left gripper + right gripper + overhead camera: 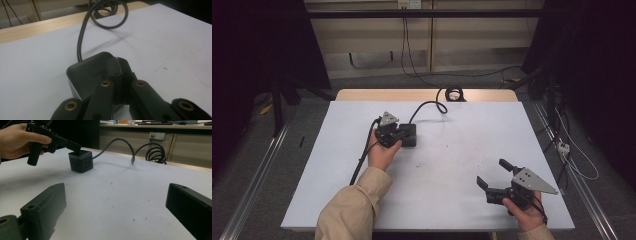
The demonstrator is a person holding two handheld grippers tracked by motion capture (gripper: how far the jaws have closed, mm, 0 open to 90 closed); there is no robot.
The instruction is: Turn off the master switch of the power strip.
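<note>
A: Your left gripper [404, 134] is resting its tips on top of the black socket cube [409, 135], jaws pressed together with nothing between them. In the left gripper view the two jaws are meeting flat against each other over the cube's top face [87, 71].

B: And the cube itself, where is it sitting?

A: It is sitting upright on the white table [462, 150], left of centre and toward the far half. It is roughly as wide as it is tall, so it is not showing a long axis of its own. Its cable [429, 105] is leaving the far side and running toward the far edge, so that is the way the cube is pointing. The face with the sockets [80, 165] is looking toward your right gripper.

B: What is the cable doing farther out?

A: It is arching up off the table, then ending in a coil [454, 93] lying on the wooden strip at the far edge.

B: Right side?

A: Your right gripper [493, 175] is resting near the front right corner, well apart from the cube, jaws standing wide with only bare table between them.

B: Counts?

A: One cube, one cable with one coil, two grippers, one in each of your hands
</note>
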